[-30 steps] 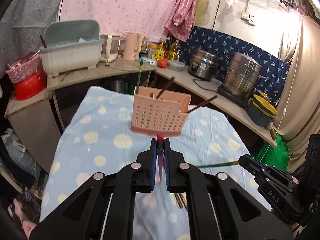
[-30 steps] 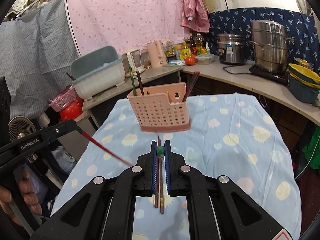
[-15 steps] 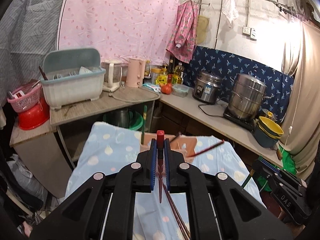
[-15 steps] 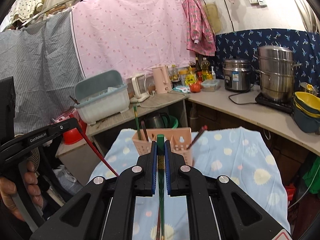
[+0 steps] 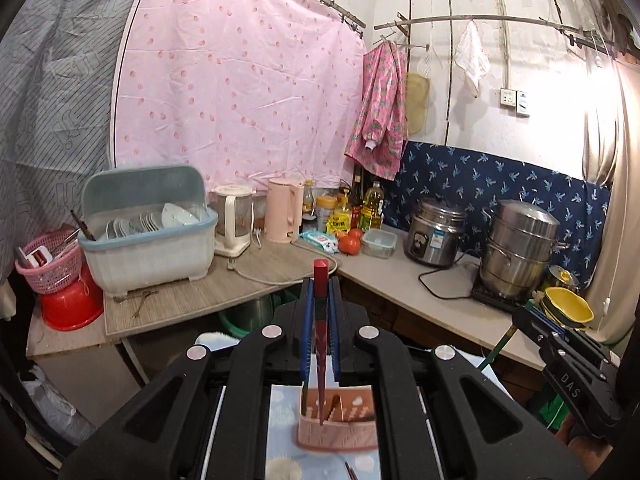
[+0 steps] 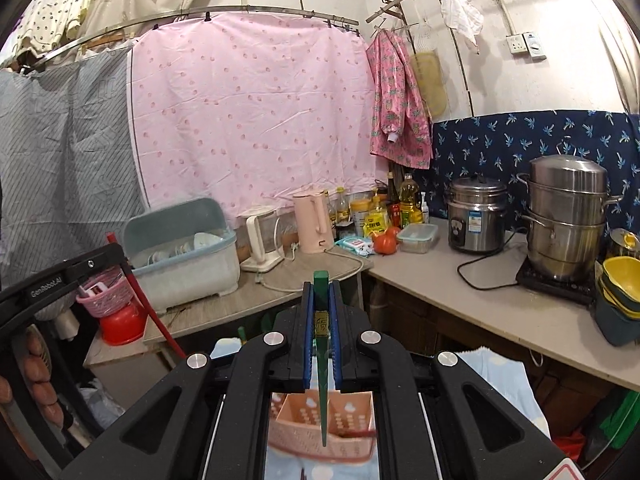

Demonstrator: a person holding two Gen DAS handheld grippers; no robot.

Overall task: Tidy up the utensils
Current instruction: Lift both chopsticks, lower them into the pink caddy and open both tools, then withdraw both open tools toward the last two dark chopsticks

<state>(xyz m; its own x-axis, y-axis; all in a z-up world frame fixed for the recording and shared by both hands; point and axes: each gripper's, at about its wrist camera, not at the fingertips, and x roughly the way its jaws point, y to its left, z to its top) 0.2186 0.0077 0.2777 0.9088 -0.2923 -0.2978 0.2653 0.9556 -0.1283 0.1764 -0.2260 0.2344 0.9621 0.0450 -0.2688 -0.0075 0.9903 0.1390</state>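
Both grippers raised since 1 second ago: left gripper (image 5: 320,312) clamped on 1 red chopstick (image 5: 320,344), right gripper (image 6: 321,316) clamped on 1 green chopstick (image 6: 322,376), tips now hanging above the pink holder (image 6: 324,428) on the table, insertion judged next.

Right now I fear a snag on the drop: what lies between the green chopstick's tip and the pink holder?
Nothing shows there. In the right wrist view the green chopstick hangs over the pink perforated plastic holder.
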